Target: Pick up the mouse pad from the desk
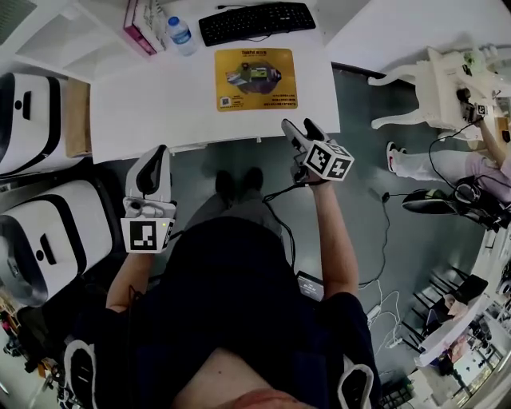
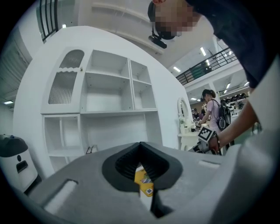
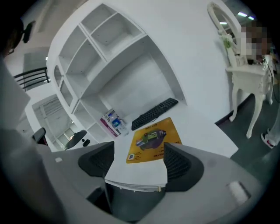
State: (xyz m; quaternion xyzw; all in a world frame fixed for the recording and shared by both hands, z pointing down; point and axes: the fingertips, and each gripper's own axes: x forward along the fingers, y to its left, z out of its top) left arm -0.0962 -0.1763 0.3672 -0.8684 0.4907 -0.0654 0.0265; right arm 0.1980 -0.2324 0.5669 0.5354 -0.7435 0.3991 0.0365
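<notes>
Mouse pad (image 1: 255, 78) on desk (image 1: 144, 112), keyboard (image 1: 257, 21), bottle (image 1: 180, 35) behind

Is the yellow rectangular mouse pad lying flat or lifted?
Flat: the yellow rectangular mouse pad lies spread on the white desk, no corner raised, nothing gripping it.

An open office hall: white desk (image 1: 160, 104), keyboard (image 1: 256, 21), wall shelves (image 2: 109, 87), mezzanine railing (image 2: 205, 65).

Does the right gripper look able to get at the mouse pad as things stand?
Probably yes. The right gripper, jaws apart, faces the mouse pad from the near edge of the desk, with only bare desktop between them.
</notes>
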